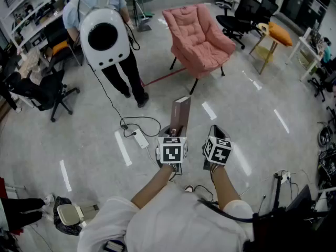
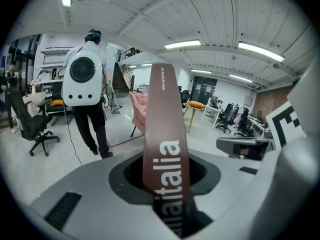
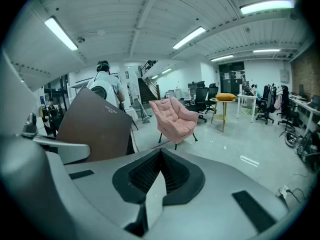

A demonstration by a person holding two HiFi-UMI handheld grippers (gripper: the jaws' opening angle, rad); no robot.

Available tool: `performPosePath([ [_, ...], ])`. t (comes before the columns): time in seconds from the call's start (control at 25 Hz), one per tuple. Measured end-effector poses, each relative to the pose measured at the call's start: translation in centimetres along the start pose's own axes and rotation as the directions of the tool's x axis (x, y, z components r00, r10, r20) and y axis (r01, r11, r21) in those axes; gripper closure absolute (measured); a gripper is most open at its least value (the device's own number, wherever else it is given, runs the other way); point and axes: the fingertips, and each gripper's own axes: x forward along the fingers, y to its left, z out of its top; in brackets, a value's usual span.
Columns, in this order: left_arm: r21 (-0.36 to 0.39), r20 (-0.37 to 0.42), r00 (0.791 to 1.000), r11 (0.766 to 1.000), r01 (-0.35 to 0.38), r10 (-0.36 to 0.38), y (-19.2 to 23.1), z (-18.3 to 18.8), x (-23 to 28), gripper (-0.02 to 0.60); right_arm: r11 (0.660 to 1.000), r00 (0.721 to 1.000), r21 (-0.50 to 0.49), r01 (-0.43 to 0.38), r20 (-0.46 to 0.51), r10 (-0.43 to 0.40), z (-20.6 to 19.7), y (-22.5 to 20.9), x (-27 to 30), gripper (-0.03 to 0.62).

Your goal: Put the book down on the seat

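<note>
Brown book (image 1: 181,114) upright, pinched in left gripper (image 2: 165,181) fingers | right gripper (image 3: 152,196) fingers pressed together, empty, just beside | pink armchair (image 1: 199,38) ahead, well apart, across grey floor (image 1: 252,119)

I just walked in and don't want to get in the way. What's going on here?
A person holds a gripper in each hand. The left gripper is shut on a thin dark brown book, held upright. The right gripper is shut on nothing beside it. The pink padded armchair stands some way ahead, so the book is not yet on its seat. Another person with a white backpack is off to the left.
</note>
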Motion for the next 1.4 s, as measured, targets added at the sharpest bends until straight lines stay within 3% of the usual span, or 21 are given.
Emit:
performPosePath([
  [0.4,0.002,0.003,1.000,1.000,-0.001,0.001,1.8,0.5,-0.2,0.437,1.000,1.000,-0.014,0.007,-0.002,-0.007,0.2,1.5,0.3,0.565],
  [0.84,0.014,-0.025,0.999,0.999,0.032,-0.032,4.6,-0.3,0.0,0.437,0.998,0.999,0.047,0.046,-0.015,-0.045,-1.0,3.6,0.7,0.563],
  [1.16,0.006,-0.067,0.996,0.998,0.064,-0.063,4.4,-1.3,1.8,0.437,0.993,0.995,0.073,0.094,-0.048,-0.090,-2.4,2.1,1.5,0.563],
  [1.4,0.012,-0.058,0.997,0.998,0.056,-0.055,4.5,0.0,4.2,0.437,0.994,0.995,0.070,0.089,-0.056,-0.085,-1.5,1.2,3.9,0.563],
])
